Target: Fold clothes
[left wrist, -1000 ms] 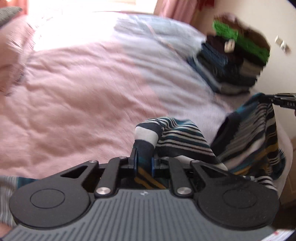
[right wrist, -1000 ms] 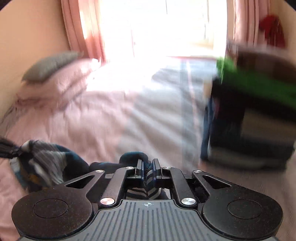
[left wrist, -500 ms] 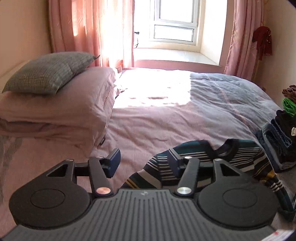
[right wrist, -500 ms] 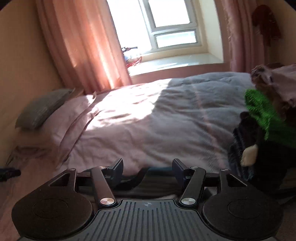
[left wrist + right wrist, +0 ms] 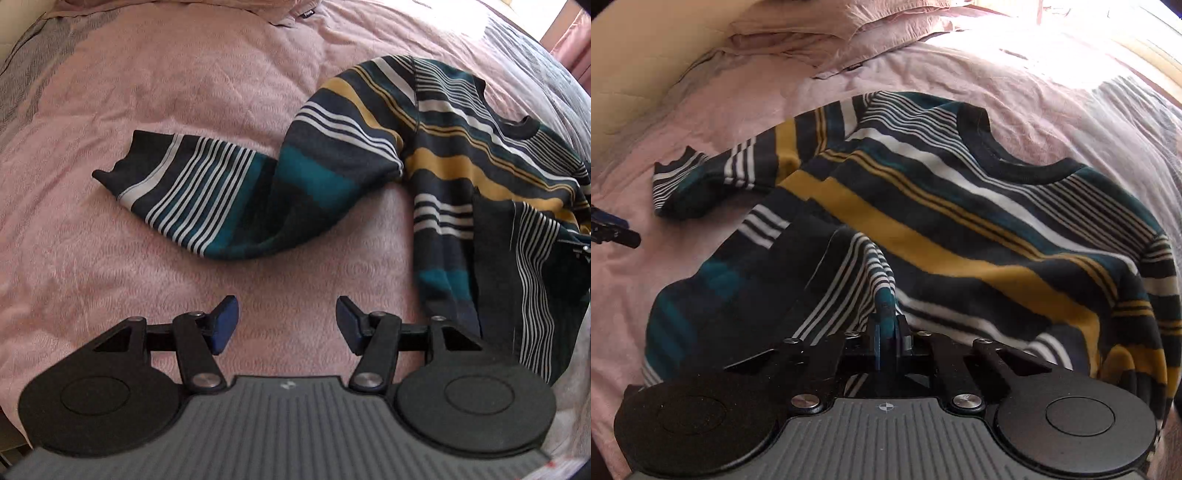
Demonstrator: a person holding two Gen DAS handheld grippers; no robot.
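Note:
A long-sleeved sweater (image 5: 461,166) striped in navy, teal, mustard and white lies rumpled on the pink bed cover (image 5: 147,92). Its one sleeve (image 5: 207,199) stretches out to the left, cuff flat on the cover. My left gripper (image 5: 286,317) points down over bare cover just in front of that sleeve, open, with nothing between its blue pads. In the right wrist view the sweater (image 5: 960,221) fills the middle, neckline toward the far side. My right gripper (image 5: 886,321) is shut on a raised fold of its lower body. The left gripper (image 5: 613,230) shows at the left edge there.
Pink pillows (image 5: 831,26) lie at the head of the bed beside the wall. A grey blanket (image 5: 1145,122) covers the far right of the bed. Strong sunlight washes out the top of the bed. Bare pink cover lies left of the sweater.
Both grippers let go of the sweater, which dropped onto the bed, and then tipped down from the window toward it. The right one has shut on a fold again; the left stays open.

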